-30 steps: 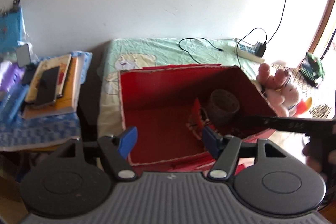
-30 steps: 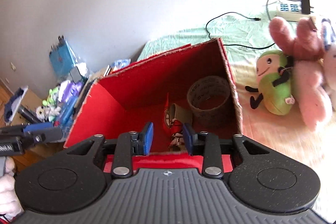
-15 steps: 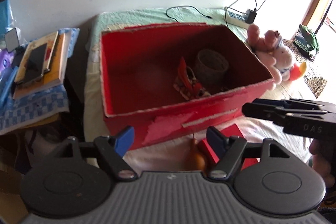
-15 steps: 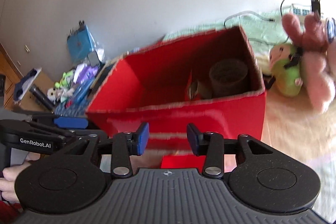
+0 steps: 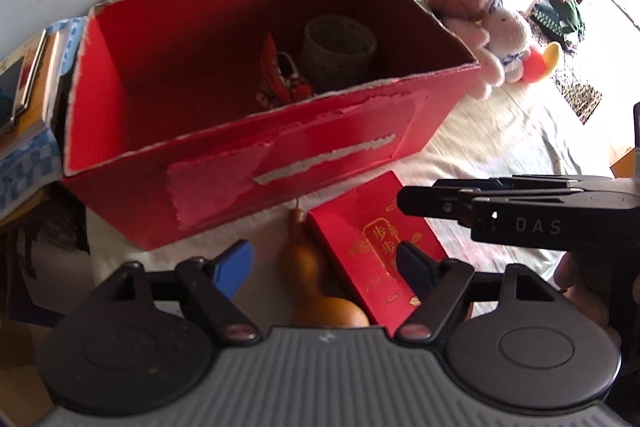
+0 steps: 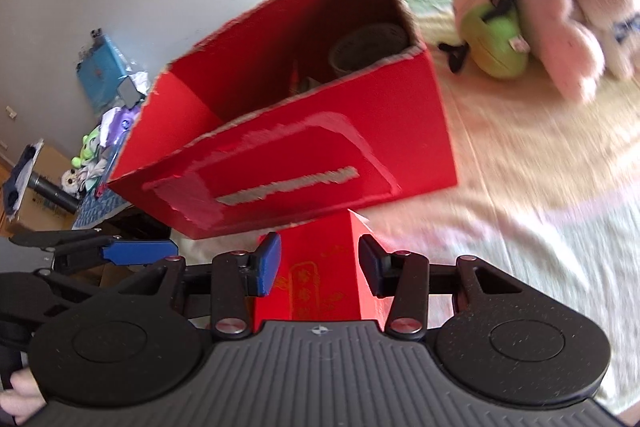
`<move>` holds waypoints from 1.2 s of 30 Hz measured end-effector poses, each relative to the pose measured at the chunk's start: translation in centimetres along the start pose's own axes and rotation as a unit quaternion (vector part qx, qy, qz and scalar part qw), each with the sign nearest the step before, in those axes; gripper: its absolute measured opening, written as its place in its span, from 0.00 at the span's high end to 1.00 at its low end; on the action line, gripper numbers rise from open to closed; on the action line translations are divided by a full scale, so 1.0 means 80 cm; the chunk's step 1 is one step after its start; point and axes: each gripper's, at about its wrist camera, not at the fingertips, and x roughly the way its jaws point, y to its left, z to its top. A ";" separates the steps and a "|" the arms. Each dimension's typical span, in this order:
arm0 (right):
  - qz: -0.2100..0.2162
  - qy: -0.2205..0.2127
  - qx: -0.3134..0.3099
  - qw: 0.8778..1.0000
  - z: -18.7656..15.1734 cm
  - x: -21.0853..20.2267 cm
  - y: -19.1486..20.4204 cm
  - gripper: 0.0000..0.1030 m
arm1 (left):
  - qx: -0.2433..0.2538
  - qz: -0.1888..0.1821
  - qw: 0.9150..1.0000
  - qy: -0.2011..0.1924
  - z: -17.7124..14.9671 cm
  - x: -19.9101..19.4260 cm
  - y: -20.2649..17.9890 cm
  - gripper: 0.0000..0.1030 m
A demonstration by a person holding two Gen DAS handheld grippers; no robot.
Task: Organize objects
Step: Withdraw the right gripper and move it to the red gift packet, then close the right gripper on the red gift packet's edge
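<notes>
**Op:** Looking down the left wrist cam, I've got the left hand-held gripper (image 5: 326, 265) released, jaws spread wide, nothing between the pads. Below it on the bed sheet (image 5: 492, 155): a tan gourd (image 5: 316, 291) touching the left edge of a flat red envelope box (image 5: 380, 247). Both lie just in front of the big red box (image 5: 248, 131).

**Eng:** Contents of the big one?

**Op:** Grey tape roll (image 5: 340, 47) and a red patterned packet (image 5: 280, 77), side by side toward the back right. Plush toys (image 5: 484, 31) sit just outside its right end. Right unit's fingers (image 5: 500, 195) come in from the right above the envelope box, side-on, gap unreadable from here.

**Eng:** Right wrist cam?

**Op:** Right hand-held gripper (image 6: 320, 261) is released too, jaws apart, hanging over the red envelope box (image 6: 320, 267); box edges show between the pads, contact not clear. Red box (image 6: 304, 139) directly ahead, tape roll (image 6: 368, 47) visible inside. Green plush (image 6: 492, 27) and pink plush (image 6: 560, 27) at upper right. Left unit's blue pad (image 6: 138, 251) at far left.
</notes>
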 end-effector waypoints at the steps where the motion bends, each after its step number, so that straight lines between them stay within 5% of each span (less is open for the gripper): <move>1: 0.000 0.001 0.005 1.000 0.000 0.000 -0.003 0.55 | 0.004 0.003 1.000 0.003 0.000 0.003 -0.003 0.23; 20: -0.002 0.030 0.022 0.999 -0.012 0.012 -0.023 0.55 | 0.025 0.070 0.997 0.028 -0.003 0.030 -0.033 0.23; 36: 0.012 0.036 0.068 0.997 -0.012 0.016 -0.047 0.54 | 0.034 0.044 0.997 0.060 -0.002 0.055 -0.051 0.22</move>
